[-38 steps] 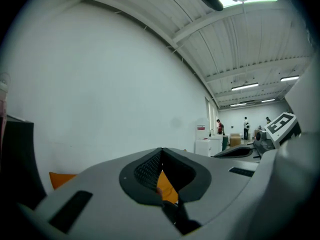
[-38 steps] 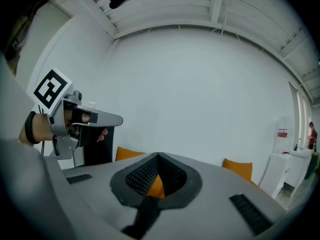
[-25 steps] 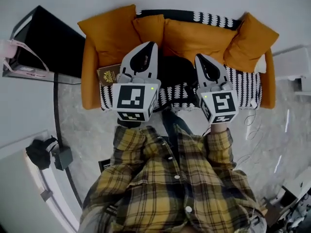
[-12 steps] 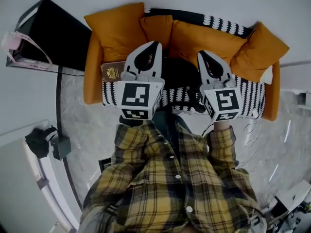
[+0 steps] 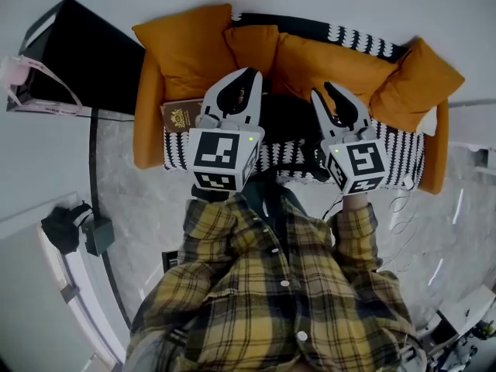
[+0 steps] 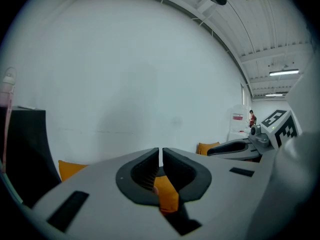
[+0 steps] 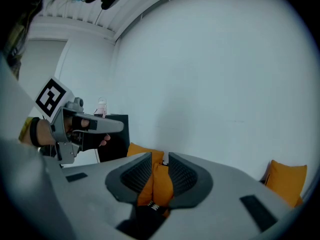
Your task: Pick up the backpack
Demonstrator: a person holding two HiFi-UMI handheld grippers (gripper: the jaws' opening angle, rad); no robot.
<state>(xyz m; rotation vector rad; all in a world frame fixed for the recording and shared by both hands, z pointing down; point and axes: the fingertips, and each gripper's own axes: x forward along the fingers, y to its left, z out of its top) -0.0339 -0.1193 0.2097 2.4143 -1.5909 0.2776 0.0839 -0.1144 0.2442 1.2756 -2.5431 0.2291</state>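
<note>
Your left tongs (image 5: 248, 76) are shut and empty, your right tongs (image 5: 327, 91) have just eased apart on nothing: widen both before reaching the backpack (image 5: 285, 118).

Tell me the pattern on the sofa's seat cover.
The orange sofa's fabric seat cover is black with rows of white scallops; the head view shows it best.

Centre frame, I hold my left hand-held gripper (image 5: 249, 76), jaws together, beside my right hand-held gripper (image 5: 324, 91), jaws just opened slightly, nothing between them; both point up-frame.
</note>
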